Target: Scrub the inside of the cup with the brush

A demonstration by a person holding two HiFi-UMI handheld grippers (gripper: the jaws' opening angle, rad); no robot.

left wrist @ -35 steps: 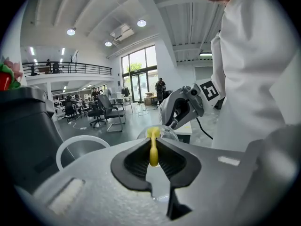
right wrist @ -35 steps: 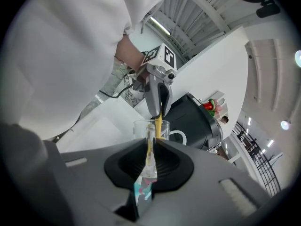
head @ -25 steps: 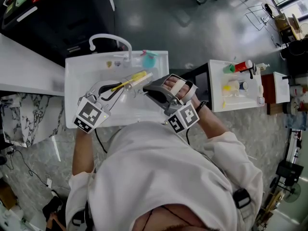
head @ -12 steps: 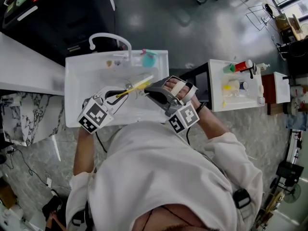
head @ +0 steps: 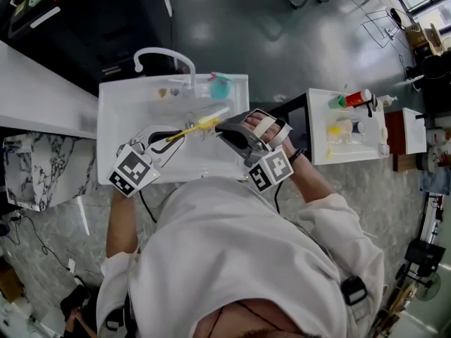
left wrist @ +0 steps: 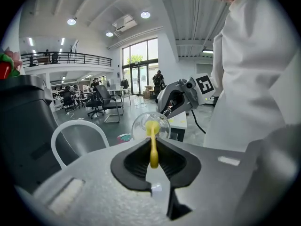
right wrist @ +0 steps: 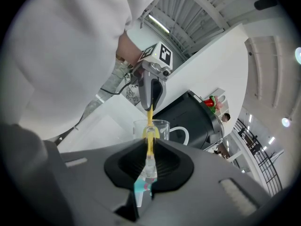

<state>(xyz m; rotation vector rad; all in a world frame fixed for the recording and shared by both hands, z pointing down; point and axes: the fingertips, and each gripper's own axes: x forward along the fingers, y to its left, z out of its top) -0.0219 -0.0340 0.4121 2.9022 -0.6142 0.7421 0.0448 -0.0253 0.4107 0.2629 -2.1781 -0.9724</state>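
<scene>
A smooth white sink (head: 113, 118), rectangular w/ a raised rim, is seen below the head camera. A white faucet (head: 163, 53) bent in a rounded arch stands at its far edge. A small teal item (head: 220, 85) rests on the rim near the faucet; what it is can't be told. A white side tray (head: 311, 129) w/ bottles is set well apart to the right.

Both tools are held over the basin, tips pointed at each other. The L gripper (head: 168, 136), grey matte plastic w/ a black-and-white marker cube at its rear, is angled in from the left. Its jaws are clamped on the thin yellow handle of the brush (left wrist: 153, 147). A bare forearm runs back from it.

The R gripper (head: 218, 127) is angled in from the right. The R hand (head: 259, 127) is wrapped over its body under pale straps, wrist bent inward. Its jaws are nearly together, pinched on a clear part of the cup (right wrist: 150, 128); which part can't be made out.

The cup is clear glass, round, thin-walled, mouth turned toward the L gripper. It is held above the sink, between the two grippers. The brush's yellow head is seen inside the cup through the glass.
</scene>
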